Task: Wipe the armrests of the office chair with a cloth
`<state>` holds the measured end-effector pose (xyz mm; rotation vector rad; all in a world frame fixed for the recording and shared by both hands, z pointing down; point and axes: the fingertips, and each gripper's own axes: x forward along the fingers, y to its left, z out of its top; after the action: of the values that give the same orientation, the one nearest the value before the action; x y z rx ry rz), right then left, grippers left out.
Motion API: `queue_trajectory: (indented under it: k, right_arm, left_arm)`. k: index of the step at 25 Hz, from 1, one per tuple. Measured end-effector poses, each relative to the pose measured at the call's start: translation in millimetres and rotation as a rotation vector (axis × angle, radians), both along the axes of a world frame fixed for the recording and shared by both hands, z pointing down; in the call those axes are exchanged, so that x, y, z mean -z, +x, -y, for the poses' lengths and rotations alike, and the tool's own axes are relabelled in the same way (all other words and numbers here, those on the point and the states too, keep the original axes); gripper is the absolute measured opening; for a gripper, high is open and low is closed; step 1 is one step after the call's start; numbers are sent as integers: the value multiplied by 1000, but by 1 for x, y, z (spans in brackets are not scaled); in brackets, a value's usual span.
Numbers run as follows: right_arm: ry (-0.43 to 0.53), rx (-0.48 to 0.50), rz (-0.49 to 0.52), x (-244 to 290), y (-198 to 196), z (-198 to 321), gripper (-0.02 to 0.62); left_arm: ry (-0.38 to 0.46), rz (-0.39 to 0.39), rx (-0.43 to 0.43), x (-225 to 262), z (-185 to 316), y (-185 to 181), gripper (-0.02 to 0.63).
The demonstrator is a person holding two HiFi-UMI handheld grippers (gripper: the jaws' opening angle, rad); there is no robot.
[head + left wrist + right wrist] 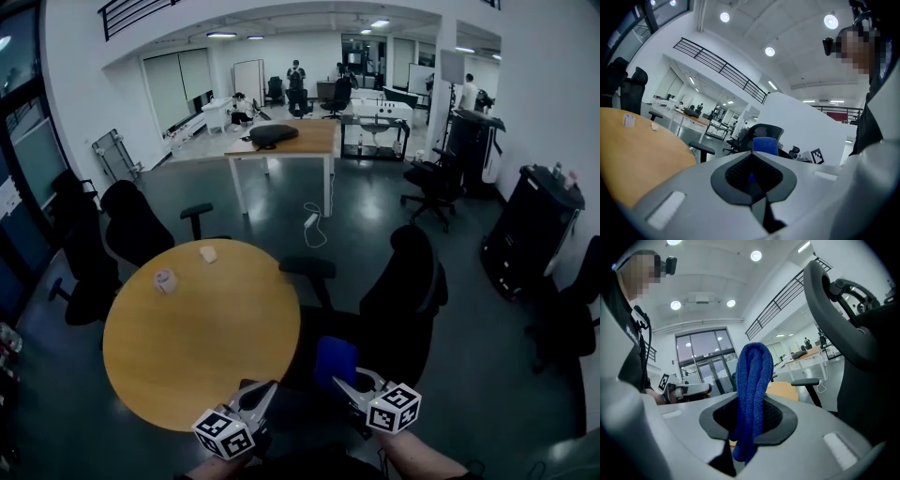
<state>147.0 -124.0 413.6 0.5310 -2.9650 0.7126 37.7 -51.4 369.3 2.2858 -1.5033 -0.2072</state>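
The black office chair (412, 286) stands right of the round wooden table (187, 342), its near armrest (307, 267) by the table's edge. At the bottom of the head view my right gripper (349, 382) is shut on a folded blue cloth (336, 360), held in front of the chair's seat. In the right gripper view the cloth (752, 385) stands up between the jaws, with the chair's back (843, 333) at right and an armrest (806, 381) beyond. My left gripper (258, 398) sits beside it, shut and with nothing in it. The left gripper view shows the cloth (765, 145) ahead.
A white tape roll (165, 279) and a small white object (208, 253) lie on the round table. Other black chairs stand at left (131, 225) and right (572, 309). A rectangular table (281, 141) stands farther back, with a cable (312, 223) on the floor.
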Motion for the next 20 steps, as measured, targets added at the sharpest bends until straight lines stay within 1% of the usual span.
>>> queue_trajectory:
  k: [5, 9, 13, 16, 20]
  right_arm:
    - [19, -100, 4, 12, 0, -30, 92]
    - [15, -174, 4, 15, -9, -73, 92]
    - [6, -229, -16, 10, -14, -121, 92]
    - [-2, -252, -34, 5, -20, -150, 92]
    - [-6, -255, -67, 3, -28, -183, 92]
  left_arm:
    - [18, -33, -100, -1, -30, 9, 12]
    - [18, -2, -171, -6, -70, -3, 12]
    - [23, 20, -224, -16, -111, -15, 12]
    - [34, 20, -262, -25, -132, -22, 12]
    - [17, -7, -289, -35, -156, -28, 12]
